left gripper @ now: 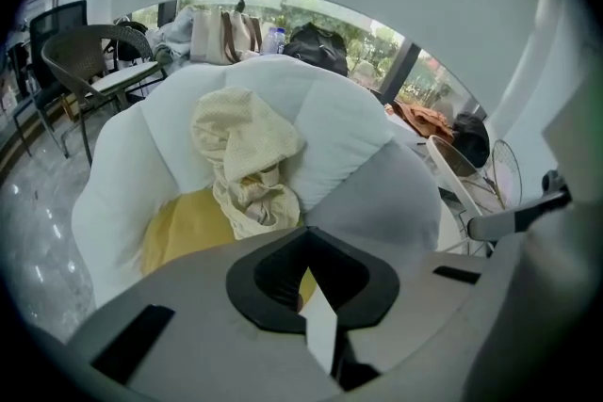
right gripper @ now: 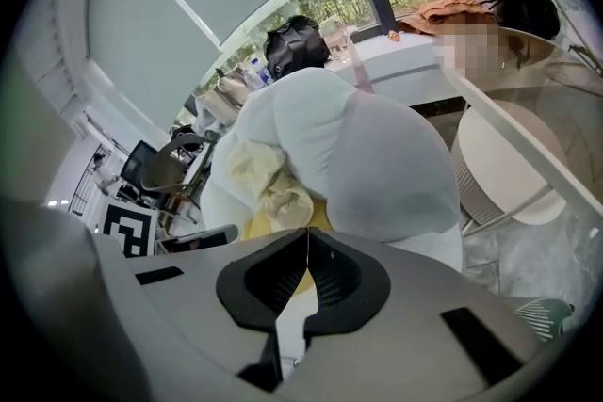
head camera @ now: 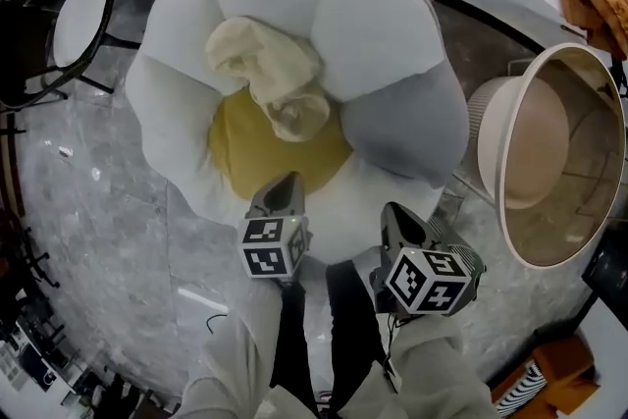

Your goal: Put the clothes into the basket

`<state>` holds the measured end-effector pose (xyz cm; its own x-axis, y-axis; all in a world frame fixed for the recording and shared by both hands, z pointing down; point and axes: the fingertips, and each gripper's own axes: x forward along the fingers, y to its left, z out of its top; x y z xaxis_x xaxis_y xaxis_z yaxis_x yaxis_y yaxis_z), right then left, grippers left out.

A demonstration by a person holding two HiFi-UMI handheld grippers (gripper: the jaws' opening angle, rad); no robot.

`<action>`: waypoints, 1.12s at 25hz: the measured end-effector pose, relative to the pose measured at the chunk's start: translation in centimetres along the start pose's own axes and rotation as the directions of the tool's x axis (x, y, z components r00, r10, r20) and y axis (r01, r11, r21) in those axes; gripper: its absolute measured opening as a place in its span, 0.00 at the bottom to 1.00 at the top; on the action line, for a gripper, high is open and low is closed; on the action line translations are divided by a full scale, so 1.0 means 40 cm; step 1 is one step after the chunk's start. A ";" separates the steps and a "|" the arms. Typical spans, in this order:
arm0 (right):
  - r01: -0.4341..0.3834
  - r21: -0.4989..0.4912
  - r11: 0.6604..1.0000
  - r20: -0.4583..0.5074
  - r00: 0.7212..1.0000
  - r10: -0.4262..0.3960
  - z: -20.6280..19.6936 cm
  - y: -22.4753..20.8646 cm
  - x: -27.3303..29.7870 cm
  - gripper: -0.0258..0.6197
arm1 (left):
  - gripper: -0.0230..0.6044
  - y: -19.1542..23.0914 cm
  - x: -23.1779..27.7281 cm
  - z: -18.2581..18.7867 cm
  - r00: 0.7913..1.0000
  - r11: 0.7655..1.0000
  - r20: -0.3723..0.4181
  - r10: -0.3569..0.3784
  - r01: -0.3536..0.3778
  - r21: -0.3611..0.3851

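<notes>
Two grippers sit low in the head view, the left gripper and the right gripper, both aimed at a flower-shaped cushion seat on the floor. A cream garment lies crumpled on the seat, running from the yellow middle toward the far edge, well apart from both grippers. The basket stands on the floor just beside the seat's right edge, and what shows of its inside looks empty.

In the left gripper view, the jaws of the left gripper are pressed together with nothing between them. The garment is straight ahead. The step in hand looks like the reach for it. The jaws would need to part before arriving, then bite deep into the thick bunched folds near the yellow middle, since thin loose cloth may slip out.

In the right gripper view, the right gripper is also closed and empty. The garment is ahead to the left and the basket is to the right. A good carry would lift the cloth clear of the seat before swinging it over the right edge, so trailing ends do not snag.
</notes>
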<state>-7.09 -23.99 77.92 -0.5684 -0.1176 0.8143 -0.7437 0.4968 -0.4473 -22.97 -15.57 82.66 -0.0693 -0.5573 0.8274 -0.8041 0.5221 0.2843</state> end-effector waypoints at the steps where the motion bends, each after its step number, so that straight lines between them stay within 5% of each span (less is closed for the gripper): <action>1: 0.001 0.001 1.000 0.004 1.000 -0.001 0.006 -0.005 0.004 0.08 | 0.04 0.004 0.013 -0.004 1.000 1.000 -0.004 0.006 -0.005 0.009; 10: -0.014 -0.010 1.000 -0.005 1.000 0.014 0.042 -0.020 0.061 0.08 | 0.05 0.052 0.149 -0.045 0.996 0.999 -0.074 0.042 -0.040 0.037; 13: -0.021 -0.029 0.999 -0.017 1.000 0.020 0.050 -0.022 0.084 0.08 | 0.19 0.065 0.188 -0.049 0.995 0.999 -0.089 0.051 -0.050 0.011; 21: -0.020 -0.067 0.998 -0.034 0.999 0.018 0.071 -0.041 0.141 0.08 | 0.36 0.110 0.285 -0.040 0.990 0.990 -0.077 0.118 -0.124 -0.073; 28: -0.006 -0.092 0.996 -0.066 0.998 0.000 0.031 -0.071 0.158 0.08 | 0.39 0.154 0.346 -0.066 0.977 0.975 -0.096 0.188 -0.198 -0.100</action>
<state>-9.02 -27.23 83.87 -0.5437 -0.0610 0.8371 -0.7047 0.5749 -0.4159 -27.30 -18.35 97.14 -0.1627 -0.3844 0.9087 -0.7110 0.6842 0.1621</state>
